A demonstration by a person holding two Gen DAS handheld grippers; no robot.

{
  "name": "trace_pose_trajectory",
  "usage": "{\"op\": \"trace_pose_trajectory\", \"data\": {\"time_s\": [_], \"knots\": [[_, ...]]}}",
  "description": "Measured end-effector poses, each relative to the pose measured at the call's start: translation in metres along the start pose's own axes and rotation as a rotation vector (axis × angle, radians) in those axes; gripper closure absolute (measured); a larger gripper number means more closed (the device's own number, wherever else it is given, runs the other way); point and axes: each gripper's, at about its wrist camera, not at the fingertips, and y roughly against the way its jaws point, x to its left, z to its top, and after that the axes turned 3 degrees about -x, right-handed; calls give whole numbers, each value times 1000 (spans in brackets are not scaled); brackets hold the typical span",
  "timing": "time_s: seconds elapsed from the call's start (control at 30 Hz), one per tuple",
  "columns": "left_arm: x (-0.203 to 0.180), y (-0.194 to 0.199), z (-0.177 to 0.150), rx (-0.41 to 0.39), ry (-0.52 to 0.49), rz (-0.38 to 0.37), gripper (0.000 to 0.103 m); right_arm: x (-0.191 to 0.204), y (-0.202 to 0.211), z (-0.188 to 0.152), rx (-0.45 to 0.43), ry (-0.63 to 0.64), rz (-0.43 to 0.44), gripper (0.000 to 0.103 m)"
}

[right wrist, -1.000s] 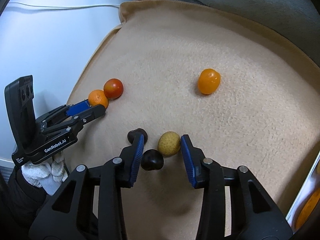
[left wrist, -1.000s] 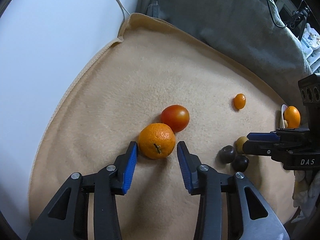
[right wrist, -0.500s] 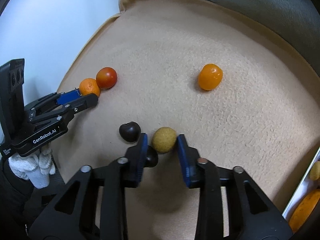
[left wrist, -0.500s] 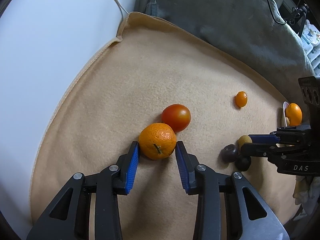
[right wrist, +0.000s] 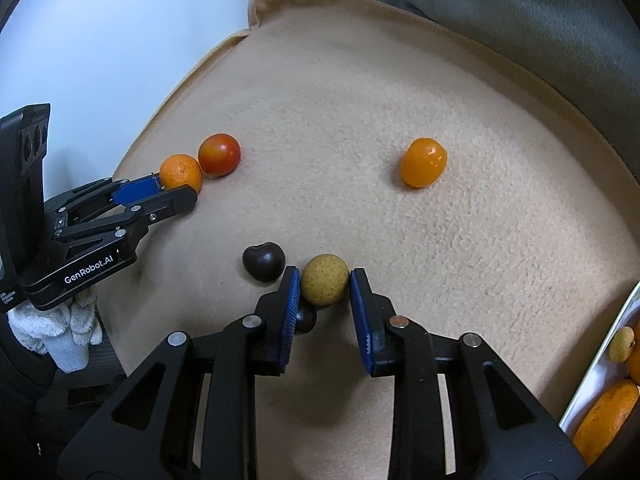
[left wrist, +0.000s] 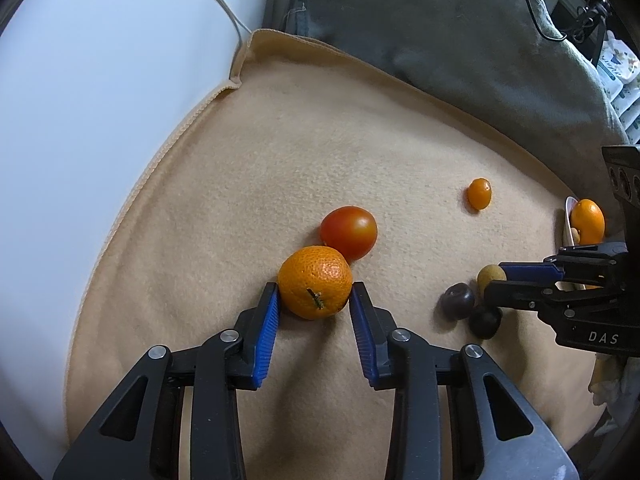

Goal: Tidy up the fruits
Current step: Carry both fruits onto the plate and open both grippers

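- A tan fleece blanket [left wrist: 280, 168] covers the soft surface I work on. Its nap keeps round fruit from rolling, so each piece sits where it lies.
- A grey cushion [left wrist: 440, 40] borders the blanket's far edge, and a white wall with a thin cable [left wrist: 224, 8] runs along the side.
- My left hand-held gripper [left wrist: 314, 304] points steeply down. Its blue pads press both sides of a mandarin orange [left wrist: 315, 286], which rests on the blanket, stem scar facing me. I judge I clamp it at its widest part so it will not slip when lifted.
- A red tomato [left wrist: 349, 232] touches the far side of the mandarin, so I take the mandarin from the near side.
- My right hand-held gripper [right wrist: 324, 284] is closed on a small tan fruit, perhaps a longan [right wrist: 324, 285], resting on the blanket.
- A white tray [right wrist: 592, 384] at the right edge already holds orange fruit and another tan one; I judge it to be the place fruit is sorted to.
- A kumquat [right wrist: 423, 162] lies alone farther out, well apart from the rest.
- Two dark round fruits, one [right wrist: 264, 261] just left of my right pads and one [right wrist: 306, 320] partly hidden under the left pad, crowd the longan, so lifting could nudge them.
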Motion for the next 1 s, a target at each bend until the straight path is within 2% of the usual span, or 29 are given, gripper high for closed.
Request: {"op": "trace_pose_trajectory", "data": {"time_s": [0.5,0.67,1.0], "knots": [[-12,27,-2,-60,-20,-35,69,-9,31,-8,-70,-22,-15,76],[-25,30,-1,-83,-35,-70,69,-20,47,-14,-97,-44,-22,76],[-66,31,3,-68,-102,-134,69,-53,86,-38,-155,-129,-54,76]]}}
